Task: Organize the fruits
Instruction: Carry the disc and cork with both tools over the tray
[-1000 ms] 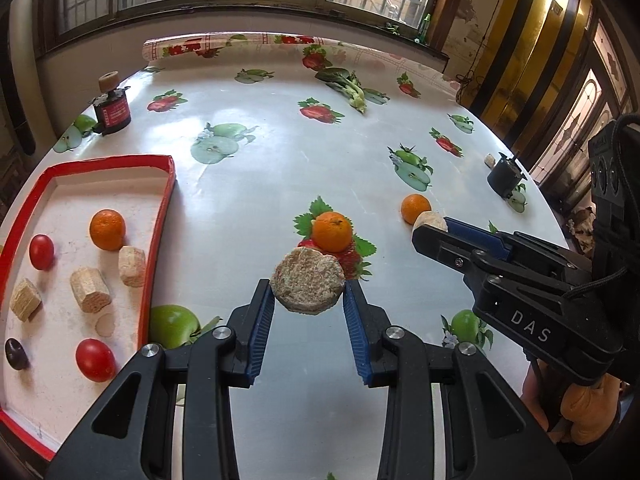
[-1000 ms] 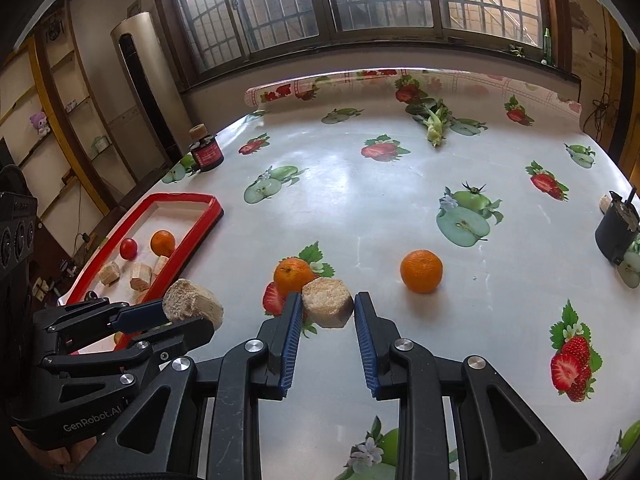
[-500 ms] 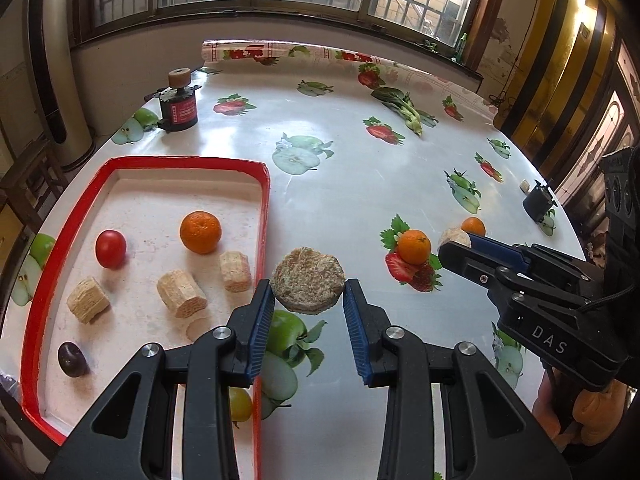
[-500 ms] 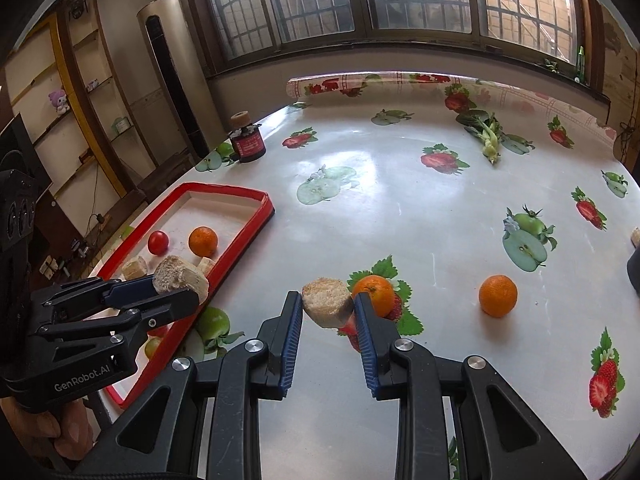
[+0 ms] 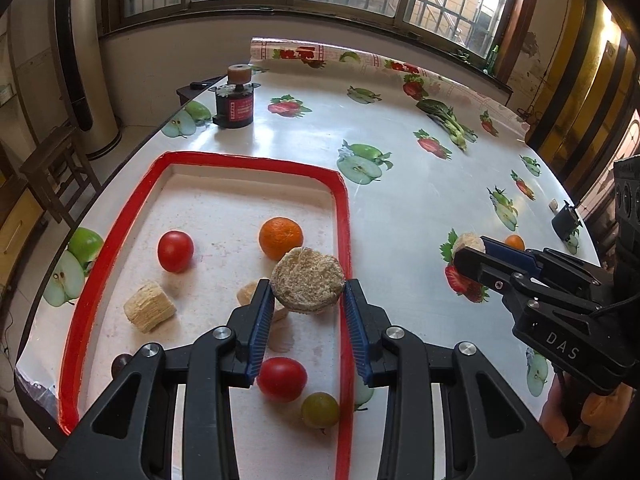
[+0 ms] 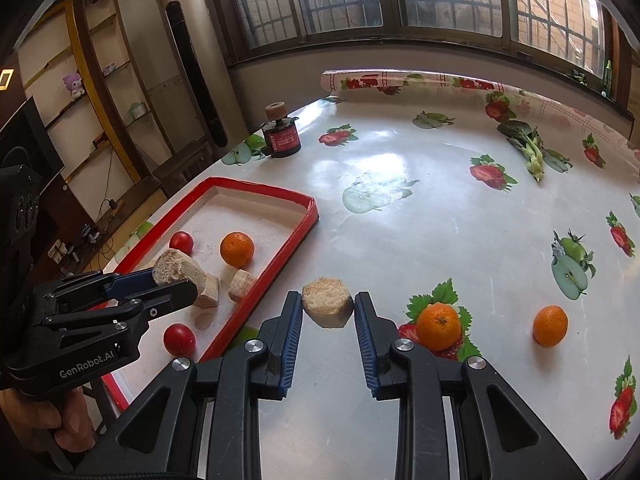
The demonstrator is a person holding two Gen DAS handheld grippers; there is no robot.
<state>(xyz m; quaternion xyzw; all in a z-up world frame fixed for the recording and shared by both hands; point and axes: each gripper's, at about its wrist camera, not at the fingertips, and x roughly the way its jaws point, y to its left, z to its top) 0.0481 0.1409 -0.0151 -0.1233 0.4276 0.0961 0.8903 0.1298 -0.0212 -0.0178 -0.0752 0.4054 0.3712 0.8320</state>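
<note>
The jaws of the left gripper (image 5: 307,295) are clamped on a round, flat, crumbly tan cake (image 5: 307,280), its blue pads (image 5: 261,316) pressing either side, and the piece hangs in the air above the right part of the red-rimmed tray (image 5: 120,224), just inside its right rim. The gripper points forward and down over the tray. Under and around it lie an orange (image 5: 281,238), two red tomatoes (image 5: 175,251) (image 5: 281,378), a yellow-green round fruit (image 5: 320,410) and a tan ridged chunk (image 5: 149,312). The jaws of the right gripper (image 6: 328,308) pinch a smaller pale tan chunk (image 6: 327,307) from both sides, held above the fruit-print tablecloth (image 6: 400,248) just outside the tray's right rim. In the right wrist view the left gripper reaches in from the lower left over the tray, a bare hand (image 6: 60,420) gripping its handle. On the cloth to the right of the right gripper sit two loose oranges, one (image 6: 439,326) on a printed strawberry, the other (image 6: 550,325) farther right. Beyond the tray stands a small black motor with a red label (image 5: 235,105), and a leafy green vegetable (image 6: 528,144) lies near the far edge.
</note>
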